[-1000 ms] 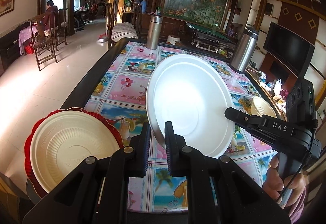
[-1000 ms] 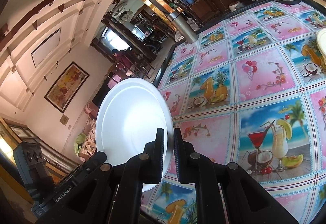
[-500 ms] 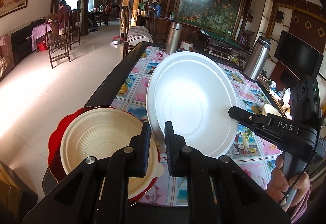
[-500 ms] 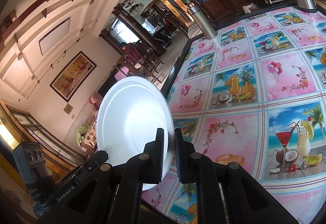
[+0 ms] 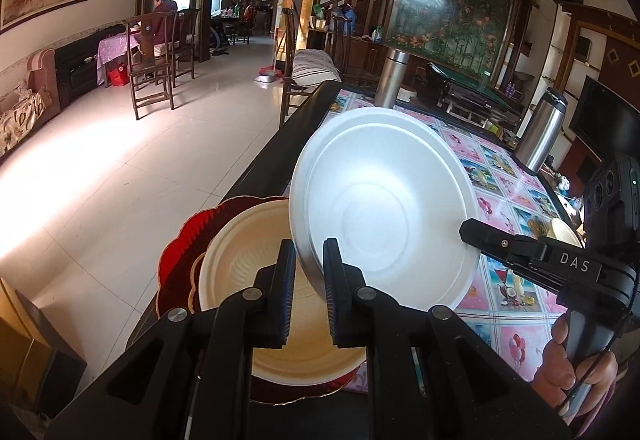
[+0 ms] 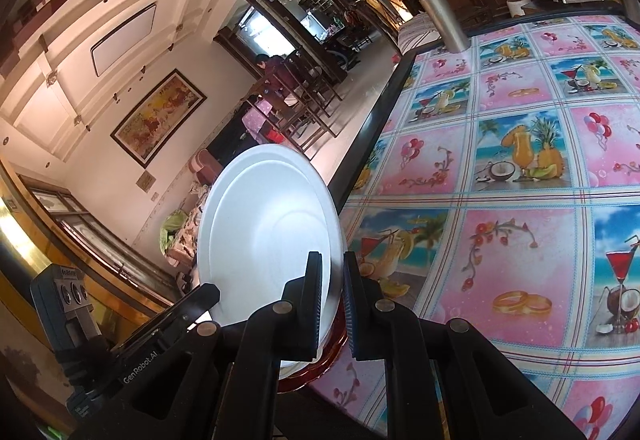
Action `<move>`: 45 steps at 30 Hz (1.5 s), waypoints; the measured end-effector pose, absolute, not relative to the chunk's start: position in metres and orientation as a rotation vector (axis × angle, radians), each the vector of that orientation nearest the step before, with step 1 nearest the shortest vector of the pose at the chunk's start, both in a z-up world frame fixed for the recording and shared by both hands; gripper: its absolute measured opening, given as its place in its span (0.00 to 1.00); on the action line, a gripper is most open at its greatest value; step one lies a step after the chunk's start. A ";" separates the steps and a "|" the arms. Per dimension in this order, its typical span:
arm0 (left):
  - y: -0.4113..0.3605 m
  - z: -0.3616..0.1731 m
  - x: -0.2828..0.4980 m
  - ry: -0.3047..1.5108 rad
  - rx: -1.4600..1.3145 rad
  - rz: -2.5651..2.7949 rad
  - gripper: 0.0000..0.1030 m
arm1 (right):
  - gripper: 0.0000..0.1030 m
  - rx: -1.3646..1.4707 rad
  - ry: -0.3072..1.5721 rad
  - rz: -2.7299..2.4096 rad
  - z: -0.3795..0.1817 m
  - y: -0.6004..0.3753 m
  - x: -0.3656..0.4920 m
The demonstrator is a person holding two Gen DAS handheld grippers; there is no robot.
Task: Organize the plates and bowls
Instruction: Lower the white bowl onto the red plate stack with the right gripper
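The white plate (image 5: 384,215) is held up on edge above the near corner of the desk (image 5: 496,175), carried by both grippers at once. In the left wrist view the left gripper (image 5: 310,260) is clamped on the plate's rim at about 7 o'clock, its two fingers close together with the rim's grey edge pinched between them, and the right gripper (image 5: 466,230) meets the rim at about 4 o'clock, its tip closed on the edge. A hand (image 5: 572,372) grips that tool's handle at 4 o'clock in the picture, cut off by the lens border. In the right wrist view the same hold shows from the other side: fingers tight on the plate's lower rim, and the far tip of the left gripper reaches the rim at 8 o'clock. Below and behind the plate, at 7 o'clock in the left view, a cream bowl (image 5: 248,256) sits nested in a red scalloped plate (image 5: 180,260) on the desk corner; much of both is covered by the gripper body and the white plate. In the right view only a sliver of the red rim shows beneath the plate. Two steel flasks (image 5: 394,77) stand toward 12 and 2 o'clock on the patterned cloth. A pale dish (image 5: 566,234) at 3 o'clock is mostly hidden behind the right tool.
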State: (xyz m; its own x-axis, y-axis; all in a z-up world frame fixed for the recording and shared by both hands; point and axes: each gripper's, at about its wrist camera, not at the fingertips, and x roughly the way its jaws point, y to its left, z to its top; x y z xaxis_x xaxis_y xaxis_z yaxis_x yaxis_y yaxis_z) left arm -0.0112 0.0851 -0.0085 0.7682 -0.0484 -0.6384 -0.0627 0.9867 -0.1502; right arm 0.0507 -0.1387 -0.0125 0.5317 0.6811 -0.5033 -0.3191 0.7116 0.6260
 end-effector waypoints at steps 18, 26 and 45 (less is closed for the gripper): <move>0.119 -0.027 -0.013 0.801 -0.230 -0.003 0.12 | 0.12 0.436 0.911 0.635 -0.025 -0.092 0.043; 0.125 -0.022 -0.021 0.821 -0.242 -0.027 0.12 | 0.12 0.446 0.971 0.648 -0.030 -0.089 0.044; 0.143 -0.009 -0.040 0.792 -0.218 0.042 0.31 | 0.13 0.409 1.019 0.649 -0.044 -0.075 0.049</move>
State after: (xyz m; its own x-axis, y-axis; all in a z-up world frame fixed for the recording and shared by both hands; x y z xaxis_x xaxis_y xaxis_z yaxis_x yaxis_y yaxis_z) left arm -0.0397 0.1429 -0.0088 0.7029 -0.0436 -0.7099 -0.1193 0.9767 -0.1782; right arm 0.0491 -0.0751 -0.0435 0.3646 0.6683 -0.6484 -0.3048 0.7436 0.5951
